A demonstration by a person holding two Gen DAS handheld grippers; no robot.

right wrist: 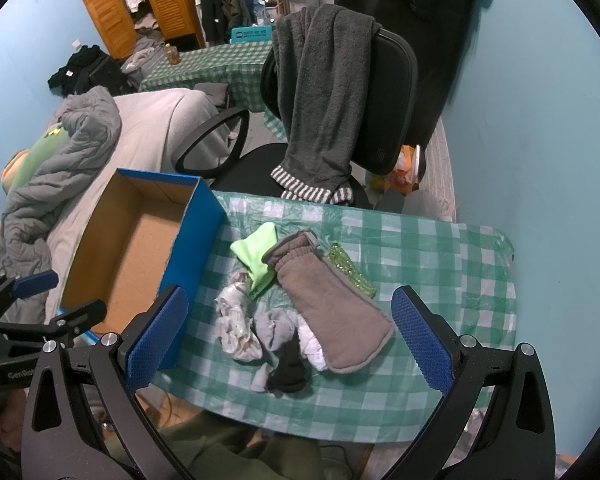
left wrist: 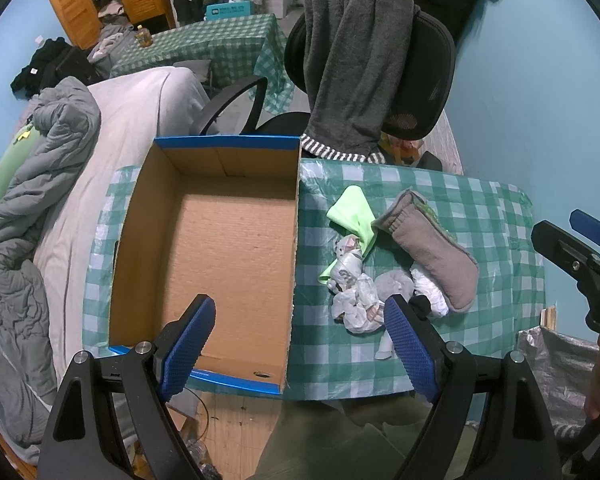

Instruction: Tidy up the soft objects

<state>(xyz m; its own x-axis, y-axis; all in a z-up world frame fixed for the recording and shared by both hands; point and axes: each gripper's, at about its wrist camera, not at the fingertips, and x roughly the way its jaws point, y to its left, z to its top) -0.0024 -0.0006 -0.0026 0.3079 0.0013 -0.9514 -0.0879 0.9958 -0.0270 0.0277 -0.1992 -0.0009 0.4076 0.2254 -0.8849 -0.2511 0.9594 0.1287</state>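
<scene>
An empty cardboard box (left wrist: 220,248) (right wrist: 128,256) with blue outer walls sits on the left of the checked table. To its right lies a heap of soft things: a taupe fleece mitt (left wrist: 432,252) (right wrist: 332,304), a lime green cloth (left wrist: 352,212) (right wrist: 258,258), patterned white socks (left wrist: 354,292) (right wrist: 236,320), a grey sock (right wrist: 274,328) and a black sock (right wrist: 288,368). My left gripper (left wrist: 300,344) hangs open above the box's near right corner. My right gripper (right wrist: 290,340) hangs open over the heap, holding nothing.
A black office chair (right wrist: 380,112) draped with a dark grey garment (left wrist: 352,72) stands behind the table. A bed with a grey quilt (left wrist: 32,200) runs along the left. The table's (right wrist: 440,280) right half carries only the green checked cover. A blue wall is on the right.
</scene>
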